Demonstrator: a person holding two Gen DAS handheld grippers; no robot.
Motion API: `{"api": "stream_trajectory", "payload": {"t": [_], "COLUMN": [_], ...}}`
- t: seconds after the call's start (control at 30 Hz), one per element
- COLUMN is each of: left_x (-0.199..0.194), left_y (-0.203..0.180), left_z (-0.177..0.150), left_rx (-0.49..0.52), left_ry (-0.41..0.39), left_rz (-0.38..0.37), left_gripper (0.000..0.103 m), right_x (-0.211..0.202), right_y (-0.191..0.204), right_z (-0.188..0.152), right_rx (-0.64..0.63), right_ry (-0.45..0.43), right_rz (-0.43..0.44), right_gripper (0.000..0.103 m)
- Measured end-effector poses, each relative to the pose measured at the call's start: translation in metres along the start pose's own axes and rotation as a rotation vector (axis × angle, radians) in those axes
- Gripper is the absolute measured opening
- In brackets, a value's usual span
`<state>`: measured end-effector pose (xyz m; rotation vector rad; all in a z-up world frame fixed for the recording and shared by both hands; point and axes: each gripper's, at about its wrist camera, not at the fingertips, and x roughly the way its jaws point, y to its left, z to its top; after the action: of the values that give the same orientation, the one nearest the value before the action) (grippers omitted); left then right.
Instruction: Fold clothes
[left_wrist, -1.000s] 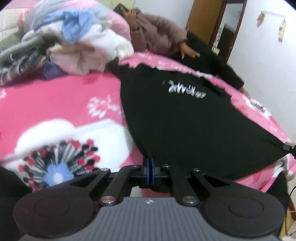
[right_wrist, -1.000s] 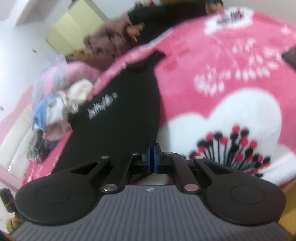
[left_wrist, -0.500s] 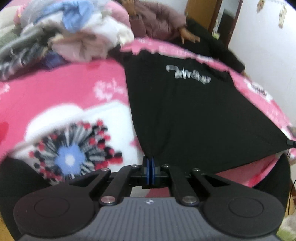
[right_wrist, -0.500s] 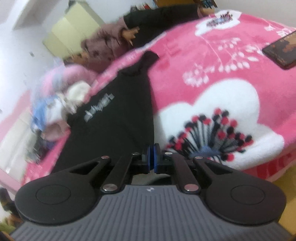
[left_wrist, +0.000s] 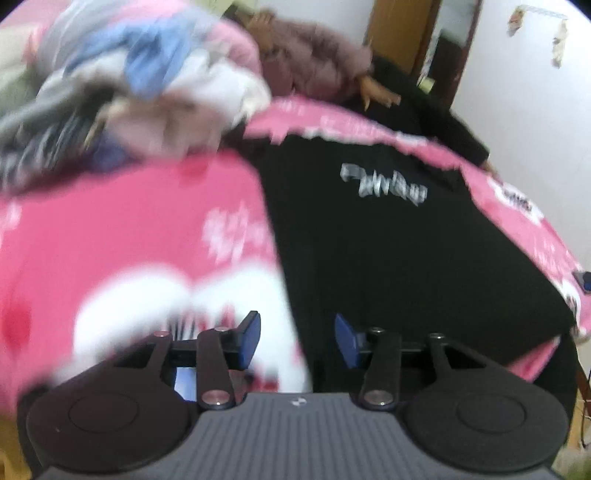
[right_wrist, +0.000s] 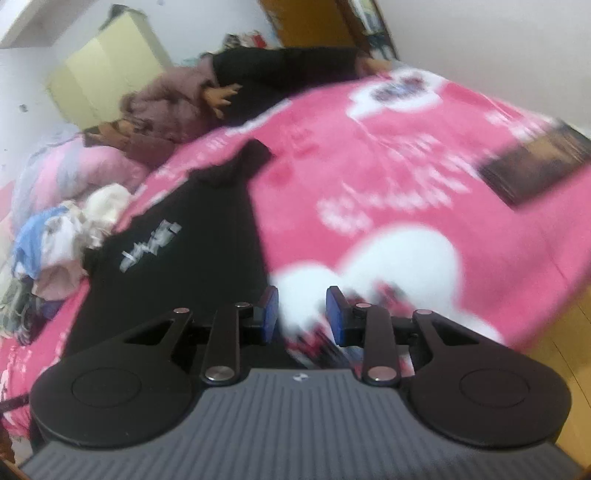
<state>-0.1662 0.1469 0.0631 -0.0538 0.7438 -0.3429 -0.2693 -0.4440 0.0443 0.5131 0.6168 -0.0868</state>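
Note:
A black T-shirt (left_wrist: 388, 258) with a silver print lies spread flat on the pink flowered blanket (left_wrist: 129, 240). My left gripper (left_wrist: 298, 341) hovers over the shirt's near left hem corner. Its jaws are opening, and the blue pads (left_wrist: 251, 338) stand apart without pressing on the cloth. In the right wrist view the same shirt (right_wrist: 177, 258) lies to the left. My right gripper (right_wrist: 303, 315) is just off the shirt's near right edge, over the blanket's white flower (right_wrist: 388, 266). Its jaws are opening too, with only blanket showing between them.
A heap of mixed clothes (left_wrist: 129, 92) sits at the back left of the bed. A person in a mauve jacket (left_wrist: 314, 70) lies across the head end. A dark flat book-like thing (right_wrist: 535, 166) rests on the blanket at the right. Wooden floor (right_wrist: 569, 350) borders the bed.
Both grippers were shut on the shirt's bottom corners and holding the hem taut. Now both have opened and let go, and the shirt lies on the blanket.

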Motion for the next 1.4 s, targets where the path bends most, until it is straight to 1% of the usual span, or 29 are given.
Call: {"api": "stream_trajectory", "payload": {"t": [0.07,0.13,0.27,0.33,0.47,0.57,0.63,0.67,0.73,0.8,0.83,0.93,0.97,1.07,1.1,1.17,1.23,1.27,1.33,1.4], "left_x": [0.017,0.039,0.106,0.14,0.21,0.251,0.268,0.27,0.275,0.26,0.249,0.219,0.213,0.205,0.205,0.205,0.206,0.206,0.204,0.199], "left_y": [-0.002,-0.008,-0.02,-0.026,-0.022,-0.02,-0.014,-0.008,0.004,0.019,0.026,0.049,0.056,0.077,0.084,0.097,0.111,0.117,0.131,0.146], "left_z": [0.029,0.058,0.106,0.129,0.162,0.174,0.175,0.174,0.171,0.166,0.163,0.156,0.153,0.144,0.14,0.13,0.122,0.12,0.117,0.113], "left_rx": [0.031,0.057,0.088,0.103,0.083,0.109,0.1,0.071,0.014,-0.051,-0.073,-0.1,-0.102,-0.093,-0.097,-0.116,-0.159,-0.192,-0.267,-0.348], "left_ry": [-0.026,-0.053,-0.058,-0.058,-0.042,-0.056,-0.068,-0.073,-0.083,-0.123,-0.149,-0.21,-0.217,-0.204,-0.201,-0.201,-0.218,-0.221,-0.238,-0.282], "left_rz": [-0.019,-0.03,0.002,0.022,0.057,0.104,0.123,0.128,0.138,0.122,0.113,0.138,0.152,0.198,0.199,0.186,0.16,0.141,0.097,0.071], "left_gripper": [0.047,0.051,0.052,0.052,0.05,0.05,0.05,0.05,0.05,0.05,0.05,0.051,0.051,0.052,0.053,0.054,0.058,0.058,0.058,0.058], "right_x": [0.018,0.04,0.097,0.128,0.207,0.261,0.291,0.308,0.335,0.357,0.364,0.371,0.37,0.369,0.368,0.368,0.369,0.37,0.374,0.378], "right_y": [0.022,0.05,0.112,0.136,0.167,0.182,0.196,0.204,0.215,0.224,0.23,0.257,0.269,0.307,0.319,0.346,0.374,0.389,0.412,0.434], "right_z": [0.017,0.036,0.074,0.087,0.11,0.123,0.127,0.126,0.124,0.122,0.122,0.118,0.113,0.1,0.095,0.079,0.063,0.054,0.046,0.037], "right_rx": [-0.042,-0.108,-0.254,-0.311,-0.358,-0.366,-0.398,-0.414,-0.444,-0.465,-0.47,-0.527,-0.551,-0.624,-0.648,-0.696,-0.761,-0.798,-0.83,-0.862], "right_ry": [-0.007,-0.002,0.012,0.027,0.098,0.15,0.183,0.199,0.225,0.241,0.247,0.253,0.254,0.257,0.258,0.266,0.264,0.261,0.261,0.261], "right_rz": [0.055,0.117,0.218,0.235,0.218,0.207,0.226,0.238,0.235,0.223,0.233,0.306,0.331,0.408,0.434,0.489,0.528,0.54,0.547,0.553], "right_gripper": [0.028,0.028,0.027,0.027,0.027,0.026,0.026,0.026,0.026,0.026,0.026,0.026,0.026,0.026,0.026,0.027,0.028,0.03,0.032,0.032]}}
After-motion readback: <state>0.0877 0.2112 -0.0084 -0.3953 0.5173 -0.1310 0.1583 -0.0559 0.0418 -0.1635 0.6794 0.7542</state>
